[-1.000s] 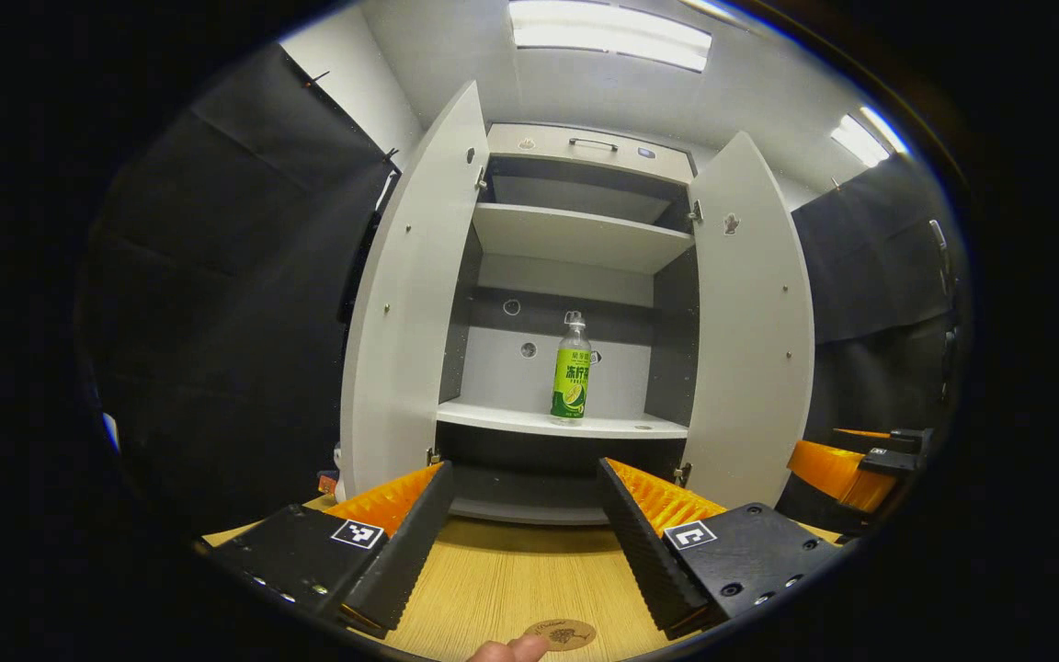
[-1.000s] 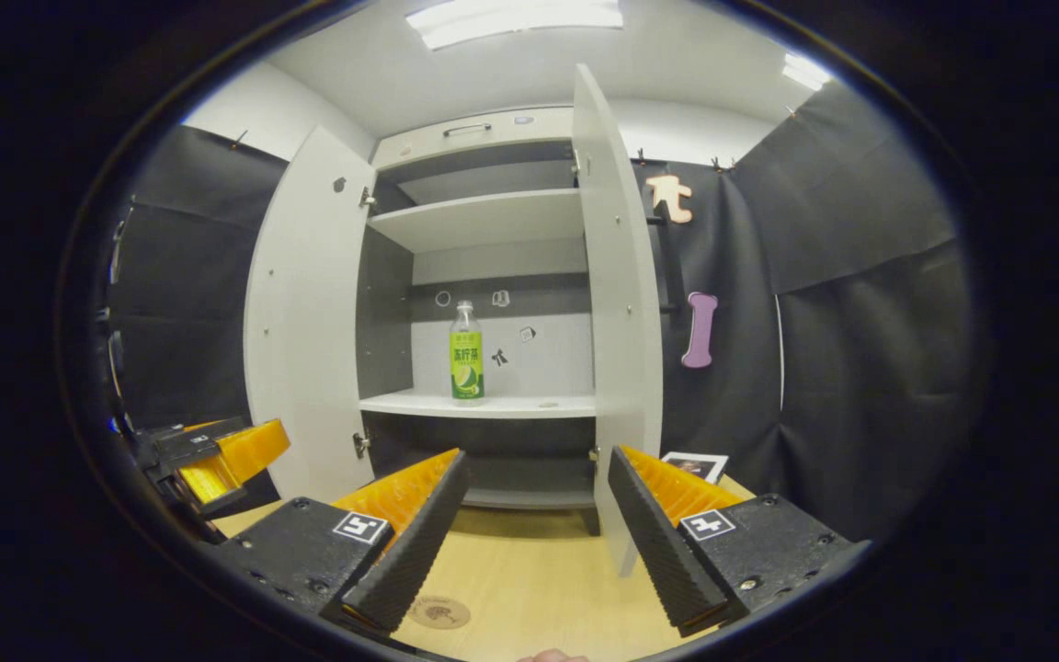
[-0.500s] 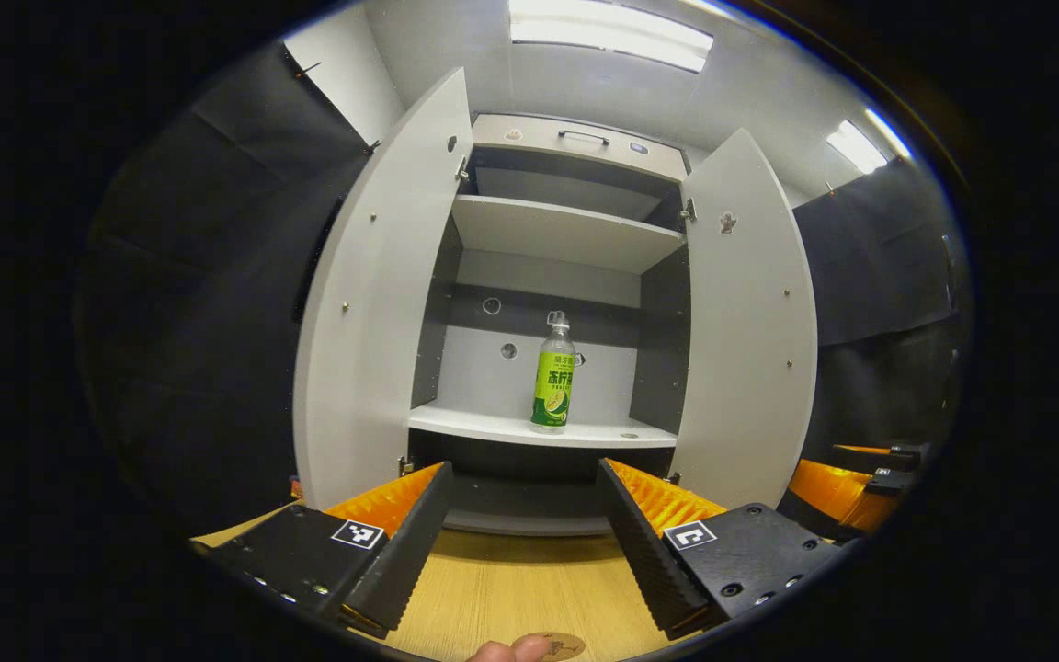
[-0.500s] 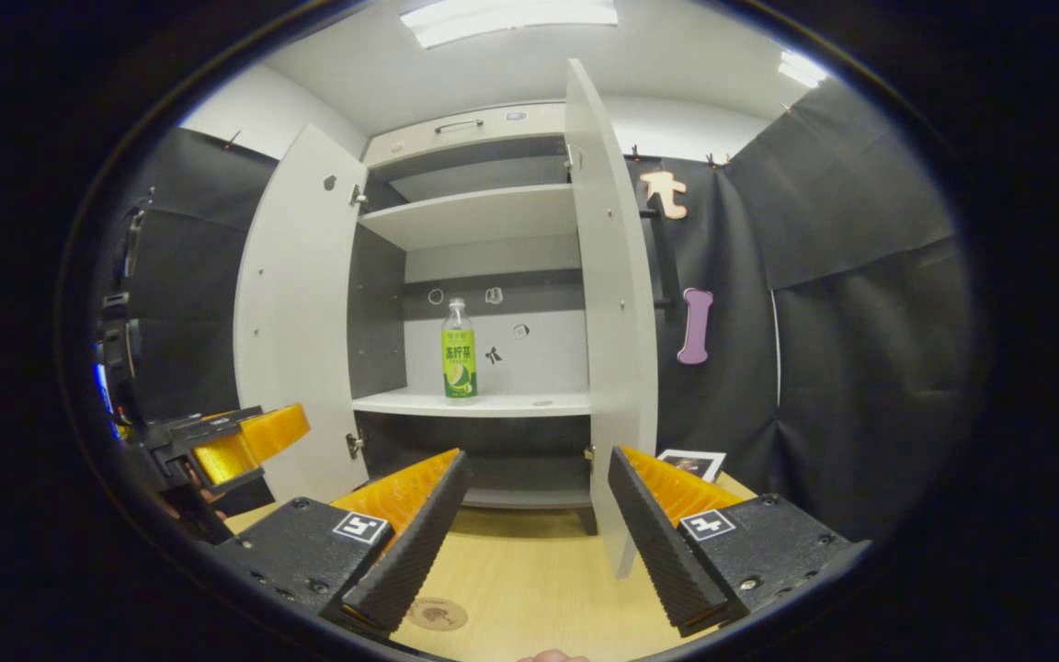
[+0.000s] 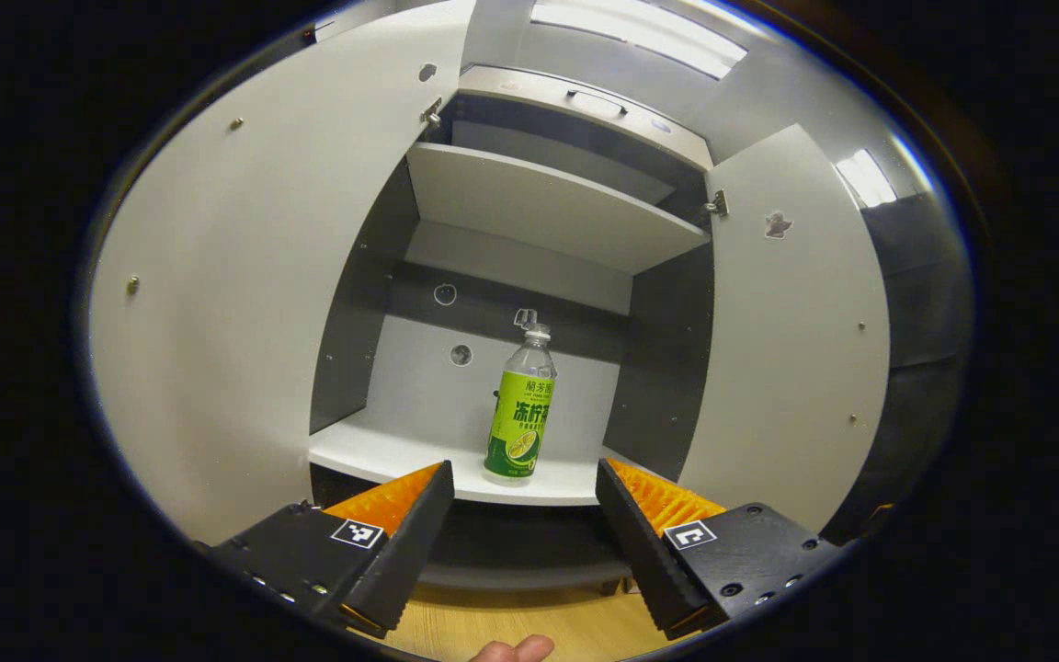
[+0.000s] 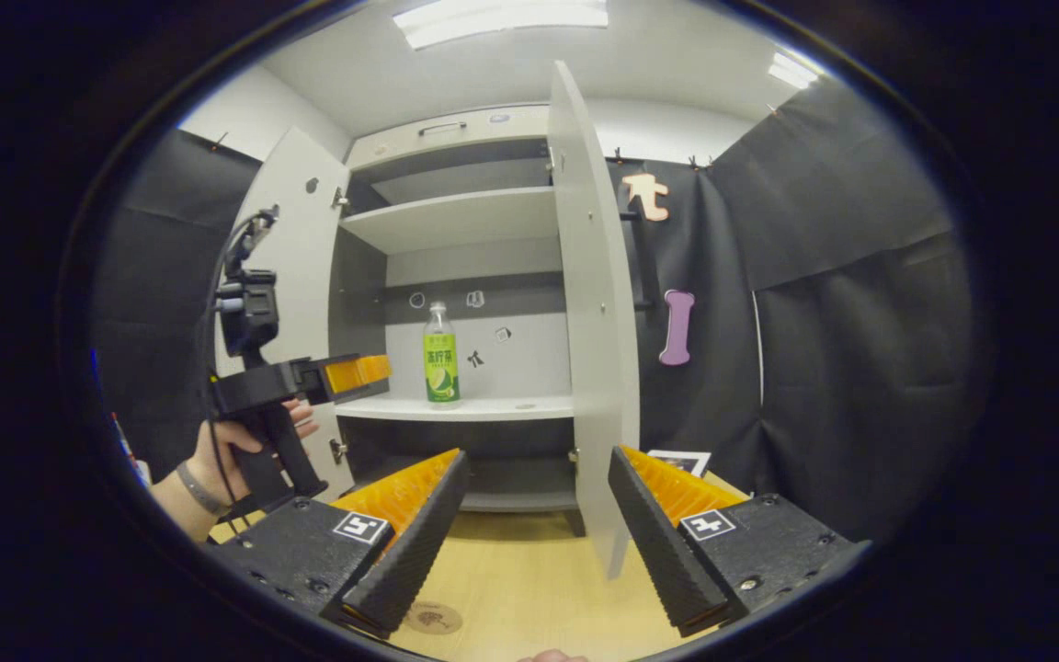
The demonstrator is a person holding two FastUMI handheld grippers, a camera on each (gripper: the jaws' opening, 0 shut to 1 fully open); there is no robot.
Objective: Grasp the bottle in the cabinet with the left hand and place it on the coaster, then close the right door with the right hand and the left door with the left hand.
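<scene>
The clear green-labelled plastic bottle (image 5: 522, 414) stood closer than a second before; the left gripper (image 5: 522, 492), jaws wide and empty, had advanced to the white cabinet shelf (image 5: 373, 450), grasp pending.

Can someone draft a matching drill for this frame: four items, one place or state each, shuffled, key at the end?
Things:
1. bottle
2. coaster
3. left gripper
4. right door

Places or states:
A. swung open, edge toward the camera in the right gripper view
B. flat on the wooden table
C. upright on the cabinet's lower shelf
D. open, aimed at the shelf, empty

Pairs: 1-C, 2-B, 3-D, 4-A
</scene>
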